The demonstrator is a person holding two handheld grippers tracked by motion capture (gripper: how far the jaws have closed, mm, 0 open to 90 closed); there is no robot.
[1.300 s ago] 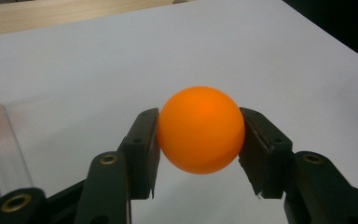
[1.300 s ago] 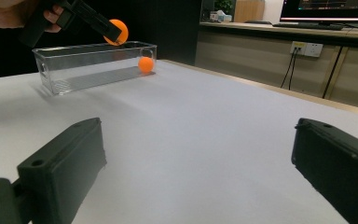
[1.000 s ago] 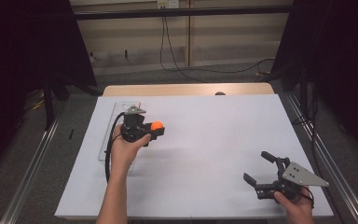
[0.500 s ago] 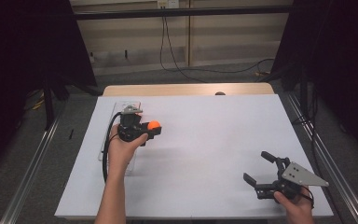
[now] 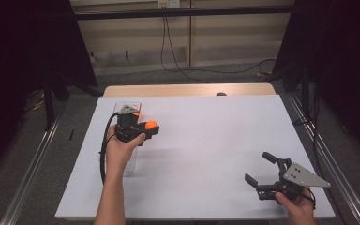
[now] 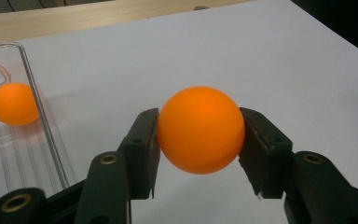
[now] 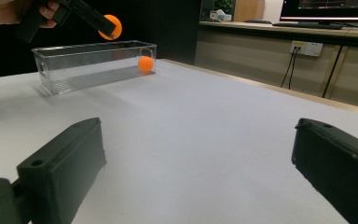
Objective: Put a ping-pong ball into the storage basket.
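Change since a second ago: hardly any; my left hand has crept a touch toward the far end of the bin with its ball, my right has stayed where it was.
Held ball: the orange ping-pong ball is clamped between the pads of my left gripper, one pad on each side, off the table, just right of the clear plastic bin.
Held ball from the right gripper view: it hangs above the bin's far end, higher than the rim.
Left gripper: closed on the ball, my left hand wrapped round its body, black cable looping down along the forearm.
Second ball: another orange ping-pong ball lies on the bin floor at the far end, inside the wall.
Bin: long, see-through, on the left part of the white table sheet, its length running near to far.
Right gripper: at the near right corner of the sheet, jaws wide apart with nothing between them, grey three-cornered plate on top, well apart from the bin.
Right hand: at the near table edge.
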